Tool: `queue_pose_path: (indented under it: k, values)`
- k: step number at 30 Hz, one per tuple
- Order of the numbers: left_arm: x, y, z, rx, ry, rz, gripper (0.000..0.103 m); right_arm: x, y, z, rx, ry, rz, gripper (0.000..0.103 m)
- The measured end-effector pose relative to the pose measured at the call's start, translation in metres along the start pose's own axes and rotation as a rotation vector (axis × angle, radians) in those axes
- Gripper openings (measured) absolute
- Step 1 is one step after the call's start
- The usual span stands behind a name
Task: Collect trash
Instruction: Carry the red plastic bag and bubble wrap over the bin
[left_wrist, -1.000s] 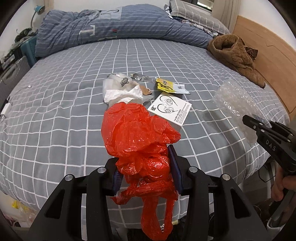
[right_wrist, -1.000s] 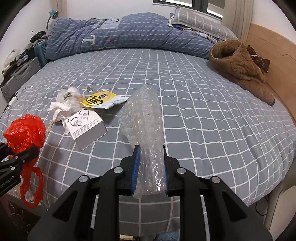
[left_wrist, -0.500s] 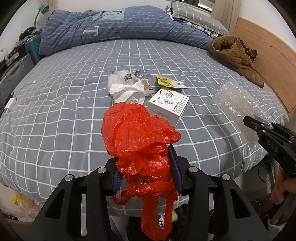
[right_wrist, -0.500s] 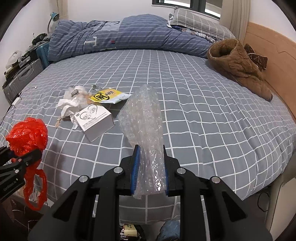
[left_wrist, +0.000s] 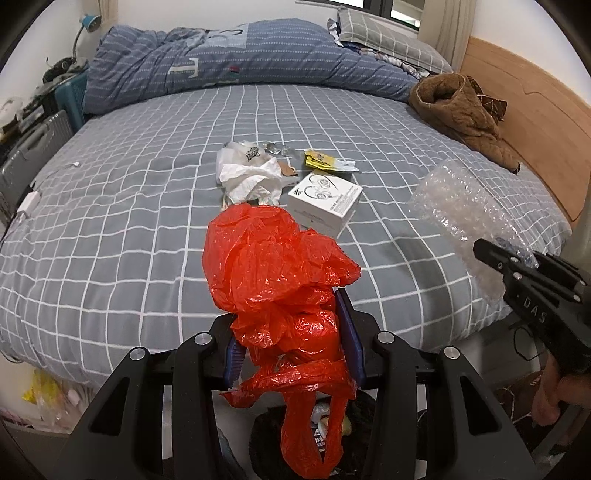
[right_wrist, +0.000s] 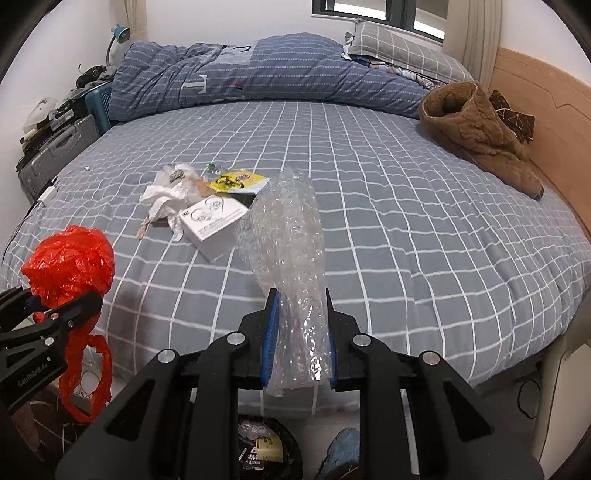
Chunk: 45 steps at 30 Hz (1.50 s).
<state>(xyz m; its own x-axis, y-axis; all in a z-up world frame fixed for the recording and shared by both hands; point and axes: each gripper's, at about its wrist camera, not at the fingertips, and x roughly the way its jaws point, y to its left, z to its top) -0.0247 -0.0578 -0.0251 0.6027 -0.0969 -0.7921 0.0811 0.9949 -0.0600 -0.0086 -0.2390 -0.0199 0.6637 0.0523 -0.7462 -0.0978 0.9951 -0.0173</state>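
My left gripper (left_wrist: 291, 332) is shut on a crumpled red plastic bag (left_wrist: 273, 273), held off the bed's front edge; the bag also shows in the right wrist view (right_wrist: 70, 258). My right gripper (right_wrist: 299, 328) is shut on a clear bubble wrap piece (right_wrist: 288, 236), which also shows at the right of the left wrist view (left_wrist: 458, 206). On the grey checked bed (left_wrist: 129, 206) lie a white box (left_wrist: 325, 199), crumpled white paper (left_wrist: 251, 177) and a yellow wrapper (left_wrist: 321, 160). A dark trash bin (right_wrist: 266, 446) sits on the floor below both grippers.
A brown fleece garment (right_wrist: 476, 133) lies at the bed's right by the wooden headboard (right_wrist: 550, 133). A blue striped duvet (right_wrist: 258, 74) and a pillow (right_wrist: 406, 48) are at the far side. A suitcase (right_wrist: 55, 155) and clutter stand at the left.
Both grippers have pulled back from the bed with their loads. The bed's front edge and the floor bin have come into view.
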Motion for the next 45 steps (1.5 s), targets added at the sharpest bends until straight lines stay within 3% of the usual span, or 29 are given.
queue_pose_path:
  k: [26,45]
  values:
    - [-0.018,-0.021,-0.058,-0.007,0.059,-0.021,0.043,-0.047,0.008,-0.064,0.007,0.026,0.016,0.02]
    - [-0.026,-0.036,-0.103,-0.01,0.148,-0.043,0.043,-0.068,0.01,-0.119,0.014,0.12,0.026,0.02]
